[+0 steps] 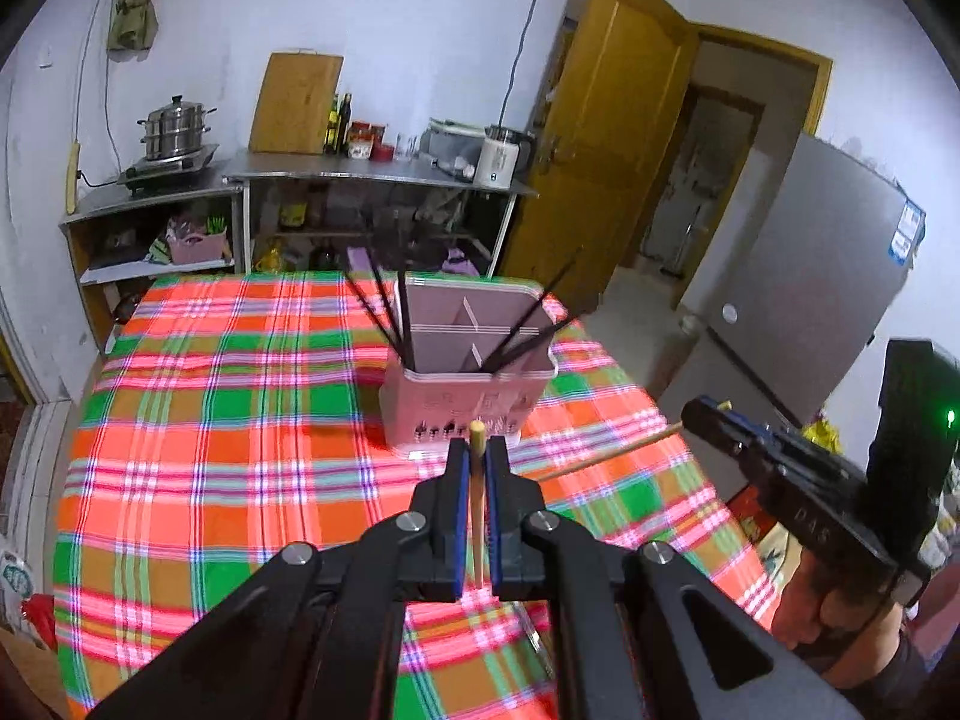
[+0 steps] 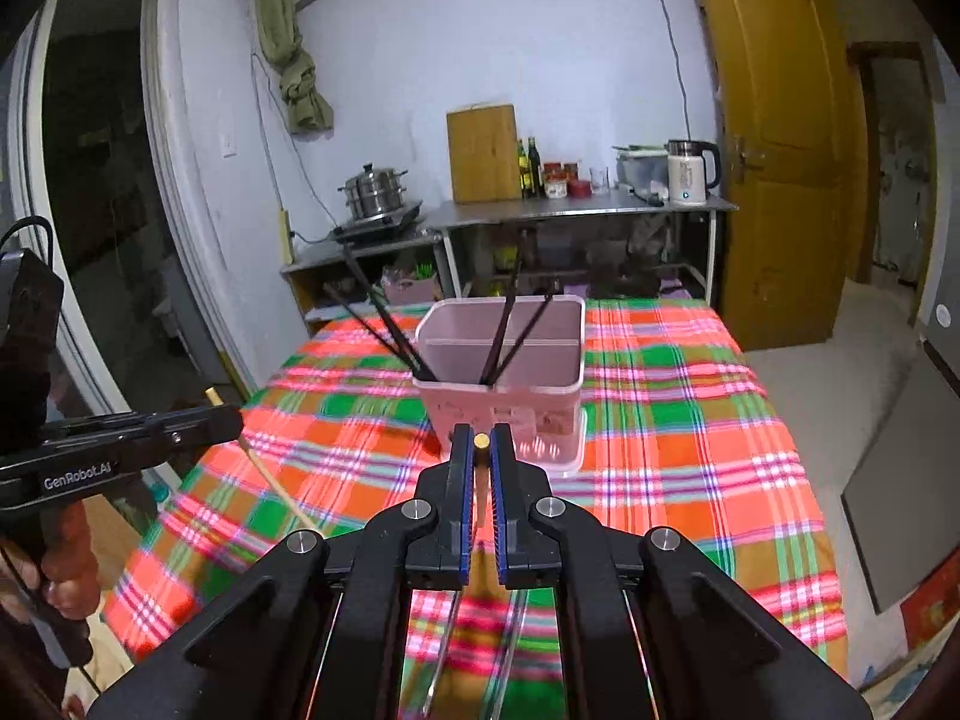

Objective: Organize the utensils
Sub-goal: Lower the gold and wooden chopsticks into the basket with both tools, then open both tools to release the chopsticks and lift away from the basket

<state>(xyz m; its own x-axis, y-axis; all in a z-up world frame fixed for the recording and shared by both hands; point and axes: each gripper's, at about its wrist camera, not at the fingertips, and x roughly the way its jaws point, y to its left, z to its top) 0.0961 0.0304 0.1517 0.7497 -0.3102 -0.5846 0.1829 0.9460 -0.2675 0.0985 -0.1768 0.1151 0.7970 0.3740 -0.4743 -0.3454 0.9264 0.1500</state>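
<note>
Tools left [image 1: 478,450] and right [image 2: 480,444] each clamp a round wooden chopstick [image 1: 477,480].

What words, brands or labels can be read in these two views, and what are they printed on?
"GenRobot.AI": on the side of the left gripper, seen from the right wrist view.
"DAS", the rest cut off: on the body of the right gripper, seen from the left wrist view.
Blue sticker on the fridge: too small to read.
Bottle and jar labels on the counter: too blurred to read.
</note>
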